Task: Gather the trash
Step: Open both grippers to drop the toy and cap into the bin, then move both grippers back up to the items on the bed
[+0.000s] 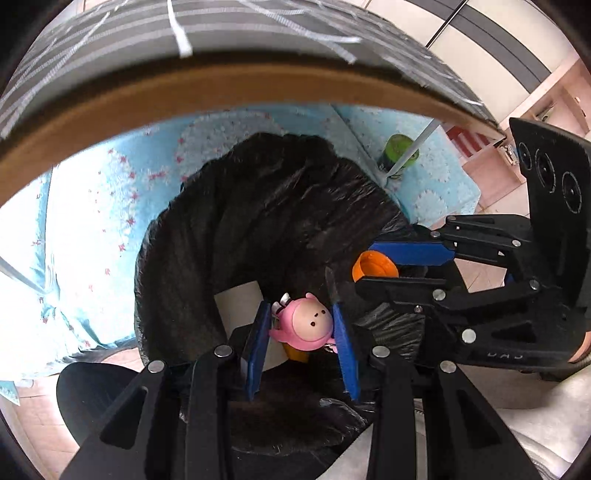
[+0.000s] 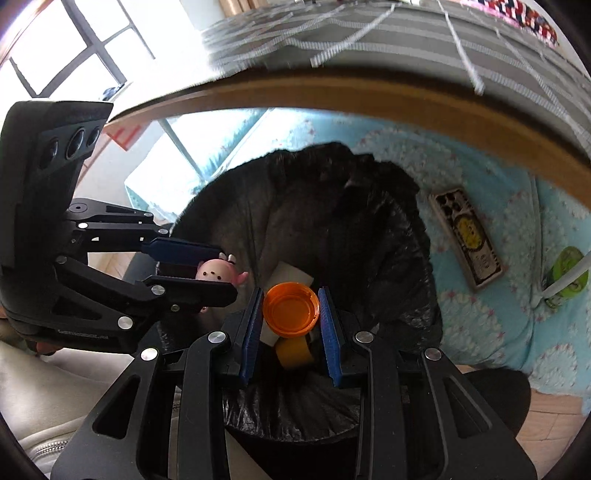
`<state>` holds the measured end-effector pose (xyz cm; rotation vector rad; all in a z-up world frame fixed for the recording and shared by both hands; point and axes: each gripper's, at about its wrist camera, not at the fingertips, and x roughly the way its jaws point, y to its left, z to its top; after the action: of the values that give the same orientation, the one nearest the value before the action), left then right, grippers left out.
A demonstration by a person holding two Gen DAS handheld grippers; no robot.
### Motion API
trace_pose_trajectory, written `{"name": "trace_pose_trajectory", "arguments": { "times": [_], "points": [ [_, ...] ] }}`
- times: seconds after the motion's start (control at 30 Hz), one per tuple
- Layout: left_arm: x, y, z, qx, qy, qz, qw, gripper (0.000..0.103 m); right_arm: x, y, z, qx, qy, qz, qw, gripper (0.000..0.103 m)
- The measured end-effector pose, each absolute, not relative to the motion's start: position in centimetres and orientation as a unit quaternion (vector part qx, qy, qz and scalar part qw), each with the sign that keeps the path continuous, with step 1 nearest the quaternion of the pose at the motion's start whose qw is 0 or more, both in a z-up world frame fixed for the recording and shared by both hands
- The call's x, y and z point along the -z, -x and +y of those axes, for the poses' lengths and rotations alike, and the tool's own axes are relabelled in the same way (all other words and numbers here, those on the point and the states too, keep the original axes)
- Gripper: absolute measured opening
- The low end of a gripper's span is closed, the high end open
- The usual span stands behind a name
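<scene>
My left gripper (image 1: 301, 330) is shut on a small pink toy figure (image 1: 304, 326), held over the mouth of a bin lined with a black bag (image 1: 236, 206). My right gripper (image 2: 291, 314) is shut on an orange bottle cap (image 2: 291, 309), also over the black bag (image 2: 332, 206). In the left wrist view the right gripper (image 1: 388, 267) comes in from the right with the orange cap (image 1: 375, 265). The right wrist view has the left gripper (image 2: 207, 267) at the left with the pink toy (image 2: 218, 272). White paper (image 1: 240, 299) and a yellow-orange object (image 2: 293, 353) lie in the bin.
A wooden table edge (image 1: 221, 92) with a grey striped cloth (image 1: 221, 33) arches above the bin. A light blue mat (image 1: 92, 206) covers the floor. On it lie a green bottle (image 2: 565, 277) and a flat remote-like box (image 2: 467, 238). A white table leg (image 1: 410, 151) stands nearby.
</scene>
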<state>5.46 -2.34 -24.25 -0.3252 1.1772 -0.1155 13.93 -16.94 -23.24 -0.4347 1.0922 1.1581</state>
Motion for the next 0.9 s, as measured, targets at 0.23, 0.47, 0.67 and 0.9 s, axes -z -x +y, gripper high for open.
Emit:
{"name": "trace_pose_trajectory", "arguments": {
  "times": [0.23,0.47,0.67,0.9],
  "points": [
    [25.1,-6.1,-2.2,0.048,0.159,0.567,0.807,0.034,24.5,-13.9,-16.5,-0.518,0.192,0.504,0.664,0.03],
    [24.1,-6.1,-2.0,0.054,0.162,0.553,0.815,0.044,25.1,-14.6,-16.4,-0.519,0.182,0.512,0.66,0.03],
    [22.2,-5.8,-1.5,0.046,0.154,0.538,0.827,0.044,24.0,-14.7,-16.7,-0.517,0.178,0.503,0.669,0.031],
    [19.4,-4.9,-1.3,0.048,0.142,0.512,0.846,0.044,21.8,-15.2,-17.5,-0.515,0.172,0.482,0.688,0.031]
  ]
}}
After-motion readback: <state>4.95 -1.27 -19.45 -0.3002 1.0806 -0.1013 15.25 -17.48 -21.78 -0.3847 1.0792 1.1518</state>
